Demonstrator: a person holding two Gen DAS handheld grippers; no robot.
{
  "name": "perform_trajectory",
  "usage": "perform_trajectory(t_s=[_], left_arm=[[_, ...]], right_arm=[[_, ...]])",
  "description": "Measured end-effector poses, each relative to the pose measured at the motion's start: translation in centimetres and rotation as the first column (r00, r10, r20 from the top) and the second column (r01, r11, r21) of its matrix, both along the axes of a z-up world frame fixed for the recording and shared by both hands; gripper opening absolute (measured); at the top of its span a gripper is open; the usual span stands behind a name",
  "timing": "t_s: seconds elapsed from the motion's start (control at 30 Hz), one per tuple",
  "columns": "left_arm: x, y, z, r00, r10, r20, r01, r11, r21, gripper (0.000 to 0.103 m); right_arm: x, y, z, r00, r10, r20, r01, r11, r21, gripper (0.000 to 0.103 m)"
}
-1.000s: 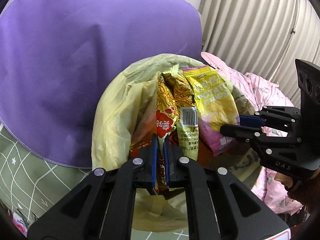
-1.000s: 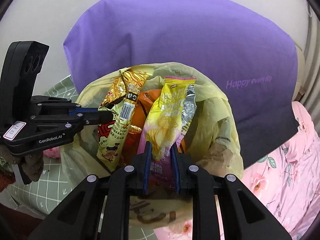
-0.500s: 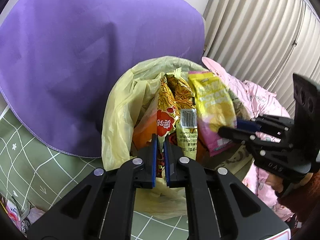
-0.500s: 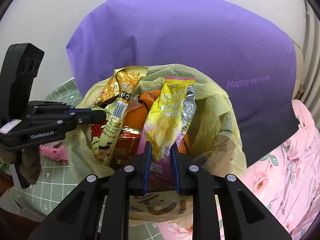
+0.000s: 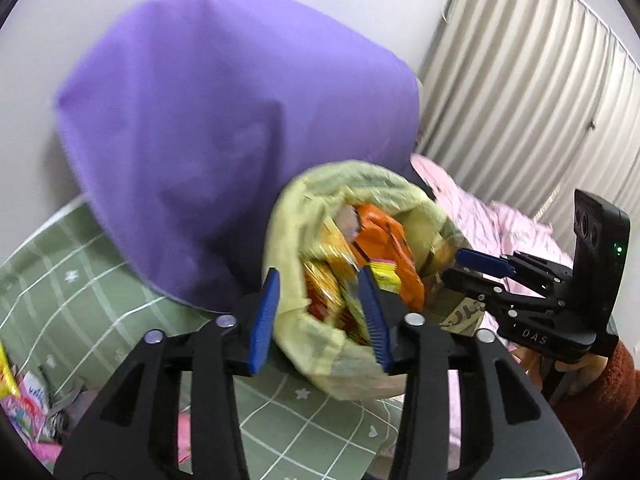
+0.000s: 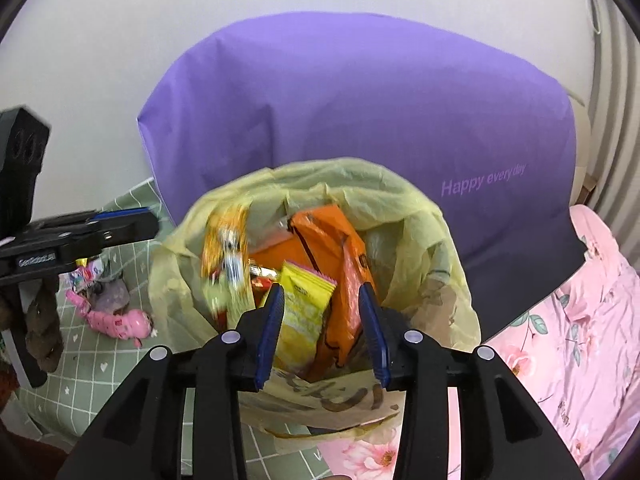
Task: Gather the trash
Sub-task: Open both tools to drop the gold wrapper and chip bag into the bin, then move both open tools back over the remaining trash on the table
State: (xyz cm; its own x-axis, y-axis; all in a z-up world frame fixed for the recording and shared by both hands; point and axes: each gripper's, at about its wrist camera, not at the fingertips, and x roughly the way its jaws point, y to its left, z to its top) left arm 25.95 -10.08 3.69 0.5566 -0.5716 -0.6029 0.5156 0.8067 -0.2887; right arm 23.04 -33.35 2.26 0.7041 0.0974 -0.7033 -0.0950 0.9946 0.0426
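Green checked bedspread [image 6: 100,364] under yellow bag [image 6: 436,240]

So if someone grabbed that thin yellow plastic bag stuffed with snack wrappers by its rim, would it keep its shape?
Probably not. The thin yellow plastic bag has a crumpled, sagging rim, so it would likely flop and fold. It holds only snack wrappers, so it is probably light for its bulk. With its mouth open, the loose wrappers could slide or spill if it tips.

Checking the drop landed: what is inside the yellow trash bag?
Inside the yellow trash bag: an orange wrapper, a yellow chip packet and a blurred gold noodle packet. Anything beneath them is covered.
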Motion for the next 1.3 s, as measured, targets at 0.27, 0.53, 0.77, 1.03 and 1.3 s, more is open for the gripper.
perform_trajectory(t_s=[0.27, 0.53, 0.77, 1.03, 1.3], left_arm=[[-2.9, 8.3, -0.7, 0.971, 0.228, 0.068, -0.228, 0.974, -0.009, 0.042], [-5.9, 20.6, -4.2, 0.868, 0.496, -0.009, -0.496, 0.868, -0.001, 0.043], [-9.1, 29.4, -7.0, 0.745, 0.662, -0.08, -0.663, 0.749, 0.027, 0.044], [-13.4, 35.7, -7.8, 0.632, 0.771, -0.077, -0.77, 0.636, 0.042, 0.045], [-15.9, 37.8, -9.3, 0.57, 0.815, -0.098, -0.813, 0.578, 0.076, 0.045]], right_arm=[[0.5, 3.8, 1.1, 0.996, 0.046, 0.072, -0.049, 0.998, 0.033, 0.037], [2.3, 11.2, -0.3, 0.979, 0.192, 0.066, -0.196, 0.978, 0.069, 0.037], [4.4, 19.8, -3.3, 0.936, 0.351, 0.005, -0.35, 0.932, 0.093, 0.037], [7.2, 31.3, -5.9, 0.819, 0.572, -0.046, -0.566, 0.819, 0.1, 0.042], [10.9, 42.5, -9.2, 0.696, 0.711, -0.105, -0.711, 0.702, 0.039, 0.042]])
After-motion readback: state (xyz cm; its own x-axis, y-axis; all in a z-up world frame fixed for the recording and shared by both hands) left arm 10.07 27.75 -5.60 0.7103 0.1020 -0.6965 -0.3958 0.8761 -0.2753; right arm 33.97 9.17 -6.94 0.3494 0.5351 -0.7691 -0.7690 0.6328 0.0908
